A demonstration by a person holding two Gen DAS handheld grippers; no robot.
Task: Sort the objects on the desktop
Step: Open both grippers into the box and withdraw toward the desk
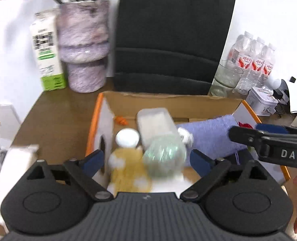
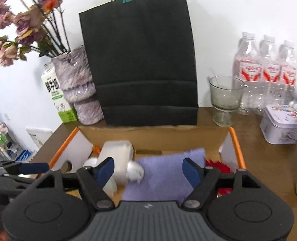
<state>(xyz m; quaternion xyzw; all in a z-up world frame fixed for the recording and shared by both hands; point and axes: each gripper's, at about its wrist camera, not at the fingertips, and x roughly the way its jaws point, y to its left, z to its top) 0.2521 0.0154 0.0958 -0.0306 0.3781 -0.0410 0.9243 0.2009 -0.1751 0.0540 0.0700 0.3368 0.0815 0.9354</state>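
left claw (image 1: 146, 158): open, empty, above bottle (image 1: 128, 160) lying long-axis toward lens in lower-centre cardboard box (image 1: 168, 100) | right claw (image 2: 148, 170): open, empty, over purple towel (image 2: 168, 172) | nearer bottle: left

Left gripper (image 1: 147, 160): matte black plastic body, ribbed grey centre plate, two round housings, black linkage arms with silver pivot screws, blue finger pads (image 1: 94, 159). Right gripper (image 2: 149, 170): identical build; side view shows white "DAS" lettering.
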